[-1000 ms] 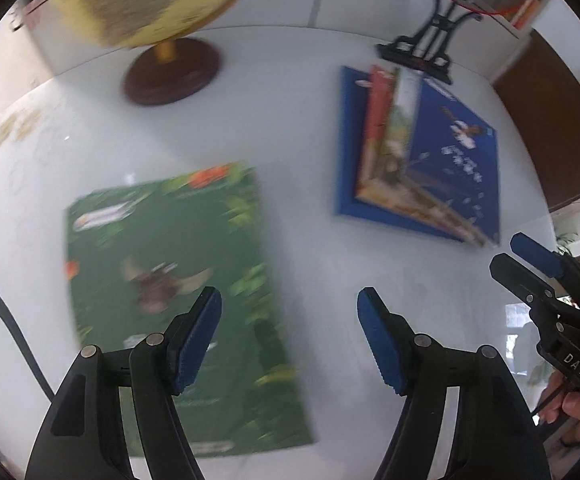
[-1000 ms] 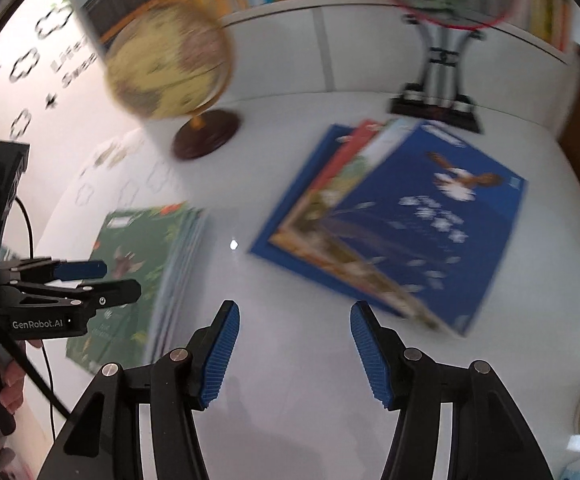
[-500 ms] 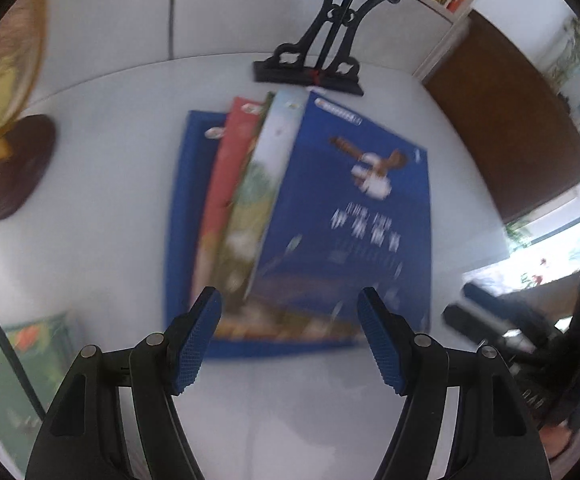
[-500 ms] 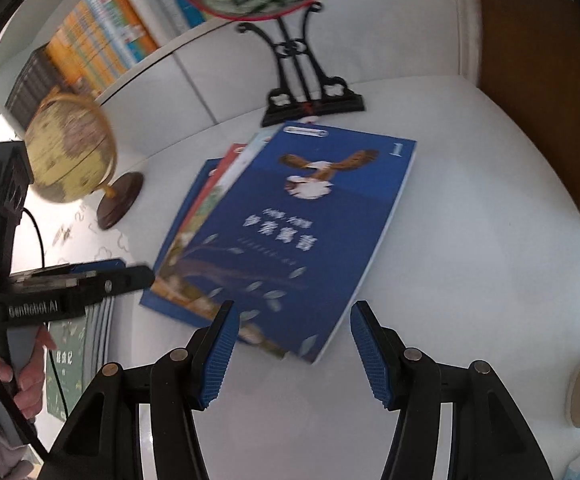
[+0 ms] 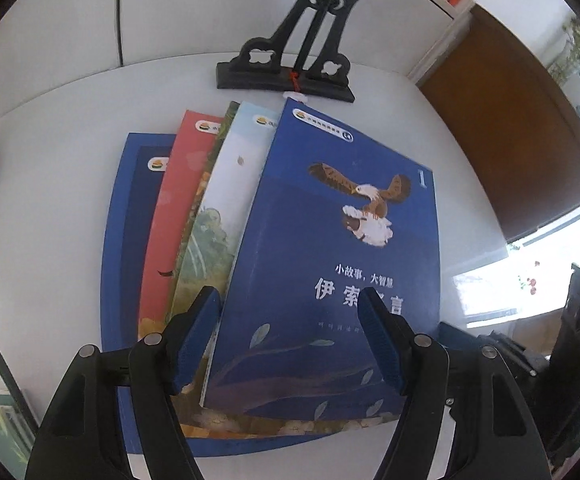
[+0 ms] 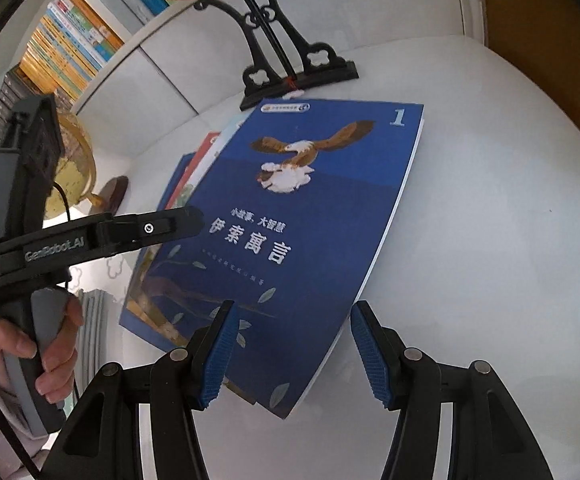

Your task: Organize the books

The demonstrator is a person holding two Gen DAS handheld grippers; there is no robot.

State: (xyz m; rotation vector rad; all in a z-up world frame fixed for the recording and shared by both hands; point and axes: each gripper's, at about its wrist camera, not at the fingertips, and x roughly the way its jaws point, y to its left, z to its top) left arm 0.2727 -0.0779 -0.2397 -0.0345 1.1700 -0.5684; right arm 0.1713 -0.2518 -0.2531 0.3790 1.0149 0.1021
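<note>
A: Books [image 5: 193,240] first, from the left wrist view: what are they like?

B: Thin, flat paperbacks with glossy covers, fanned in a loose pile on the smooth white table [image 5: 57,184]. The top book [image 5: 330,264] is deep blue, with a painted eagle over a white cloud, a white "1" at its upper right corner and white Chinese title lines, the upper one reading 小故事,大智慧. Under it show strips of a pale blue cover, a green leafy one, a red one and a dark blue one at the bottom.

A: Which way does the top one run?

B: Its long axis runs away from the camera, its head toward the black ornate stand [image 5: 285,76] at the table's far edge and tilted a little right.

A: And the left gripper [image 5: 290,344]?

B: Black arms with ribbed blue pads, spread apart above the near end of the top book, nothing pinched between them.

A: Now the right wrist view.

B: The top book [image 6: 310,216] lies slantwise, its head toward the stand [image 6: 298,76] and its near corner down between the pads. The "1" sits at its far right corner. The right gripper [image 6: 290,352] is spread too, straddling that corner's right edge without pressing it.

A: Anything else legible?

B: "GenRobot.AI" in pale letters on the left gripper [image 6: 89,236], held by a hand [image 6: 29,348] at the left. Behind it stand a yellow globe [image 6: 71,168] on a dark round base and a shelf of upright spines [image 6: 69,36], too small to read.
</note>
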